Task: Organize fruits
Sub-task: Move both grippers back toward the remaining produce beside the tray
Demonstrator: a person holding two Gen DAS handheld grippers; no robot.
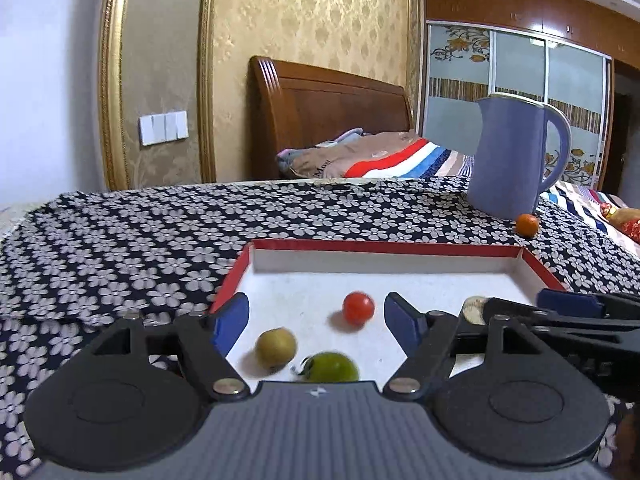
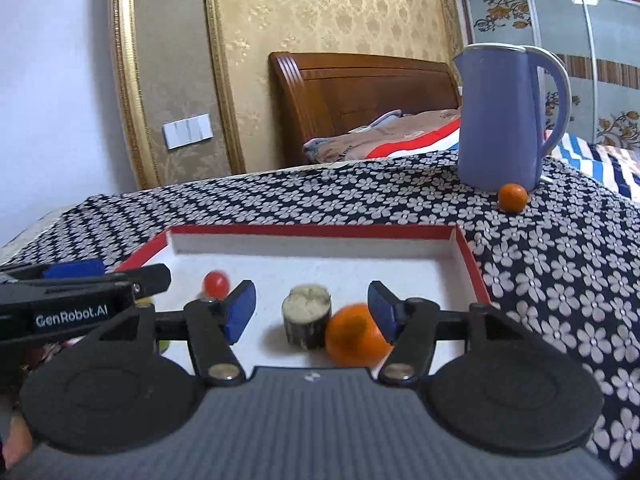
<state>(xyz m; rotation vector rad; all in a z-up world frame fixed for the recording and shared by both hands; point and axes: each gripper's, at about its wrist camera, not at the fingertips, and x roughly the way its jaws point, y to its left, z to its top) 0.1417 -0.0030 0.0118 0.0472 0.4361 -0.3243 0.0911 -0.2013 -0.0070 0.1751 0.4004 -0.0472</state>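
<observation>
The red-rimmed tray fills lower centre of both views and holds 5 pieces. 1 small orange remains outside, upper right, touching the blue kettle. The right gripper, fingers spread and pinching nothing, sits over a larger orange and a cut stalk piece. The left gripper is spread, empty. The stray orange lies ahead-right of the right gripper, probably the nearer hand; round, no long axis.

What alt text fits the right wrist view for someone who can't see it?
The right gripper stands open over a red-rimmed tray holding an orange, a cut cane piece and a red tomato. Another small orange sits outside by a blue kettle.
</observation>
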